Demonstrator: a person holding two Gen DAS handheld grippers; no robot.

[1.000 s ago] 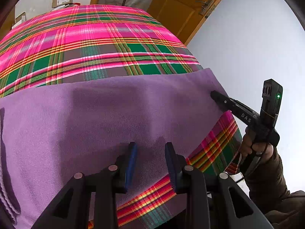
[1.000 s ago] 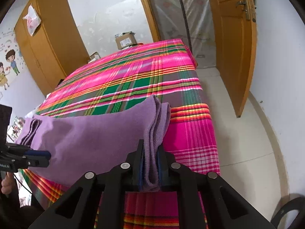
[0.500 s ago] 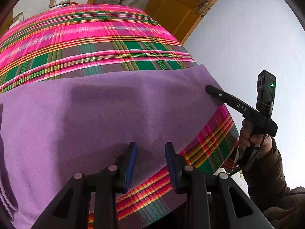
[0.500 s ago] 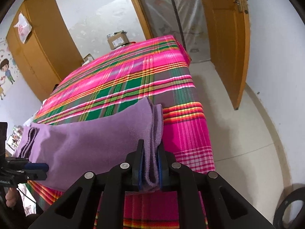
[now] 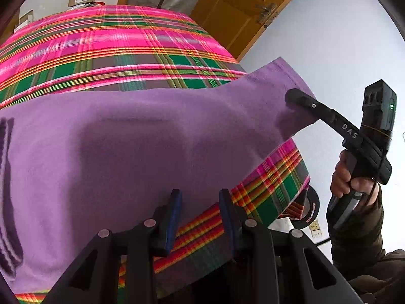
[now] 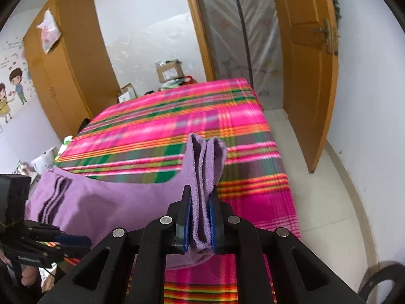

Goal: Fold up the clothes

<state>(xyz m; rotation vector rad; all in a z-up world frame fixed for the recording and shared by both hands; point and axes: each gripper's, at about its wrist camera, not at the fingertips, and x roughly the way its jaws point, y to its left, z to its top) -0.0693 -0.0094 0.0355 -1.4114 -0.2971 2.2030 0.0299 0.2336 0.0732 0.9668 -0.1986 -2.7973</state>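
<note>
A purple cloth [image 5: 131,147] lies across the near end of a bed covered by a pink, green and orange plaid sheet [image 5: 106,45]. The cloth is folded into layers, with darker purple stripes [image 6: 54,197] near its left end.

The right gripper [image 6: 200,217] is pinching the cloth's right end: several folded layers stand between its blue pads [image 6: 186,217], which press on them from both sides. In the left wrist view that end of the cloth is raised off the bed, with the right gripper's dark finger against it and a hand [image 5: 348,177] in a dark sleeve on the handle.

The left gripper [image 5: 200,212] is spread, with nothing between its fingers; it hangs over the cloth's near edge and the plaid sheet below it. In the right wrist view it sits at the near left, beside the cloth's near edge.

Beyond the bed stand a wooden wardrobe [image 6: 71,65], cardboard boxes [image 6: 169,71] and an open wooden door [image 6: 311,71].
</note>
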